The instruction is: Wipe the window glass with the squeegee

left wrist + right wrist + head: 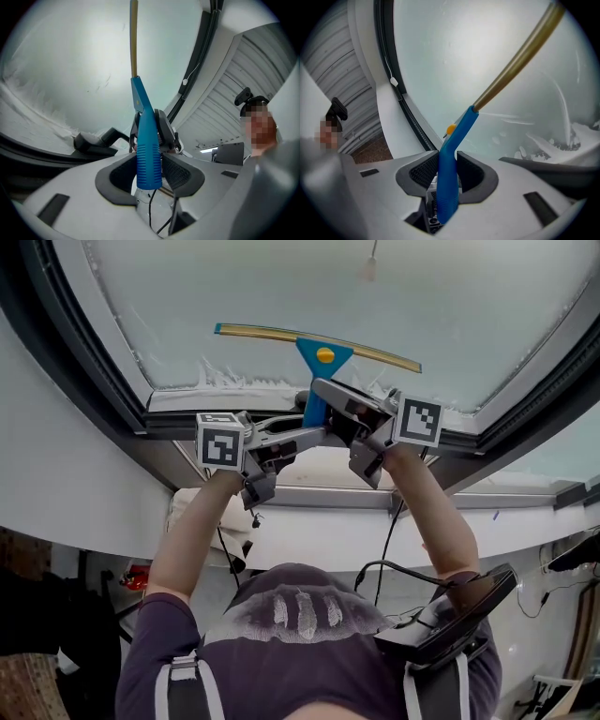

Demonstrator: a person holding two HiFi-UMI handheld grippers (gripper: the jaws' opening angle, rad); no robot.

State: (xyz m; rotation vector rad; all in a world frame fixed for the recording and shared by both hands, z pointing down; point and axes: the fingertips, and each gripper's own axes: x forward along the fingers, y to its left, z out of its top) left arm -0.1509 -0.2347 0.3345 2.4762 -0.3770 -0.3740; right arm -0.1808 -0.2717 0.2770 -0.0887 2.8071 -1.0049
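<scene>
The squeegee has a brass-coloured blade [319, 340] lying flat against the frosted-looking window glass [281, 287], and a blue handle [317, 401] with a yellow button. Both grippers hold that handle from below. My left gripper [305, 434] comes in from the left and is shut on the handle's lower part [148, 157]. From the right, my right gripper [339, 409] is shut on the handle [447, 183] just above it. In the right gripper view the blade [518, 54] runs up and right across the glass.
White foam residue [230, 379] lines the bottom edge of the glass. A dark window frame [112, 381] surrounds the pane, with a black window latch [96, 139] at the lower sill. A blind cord pull [368, 266] hangs near the top. Cables trail below my arms.
</scene>
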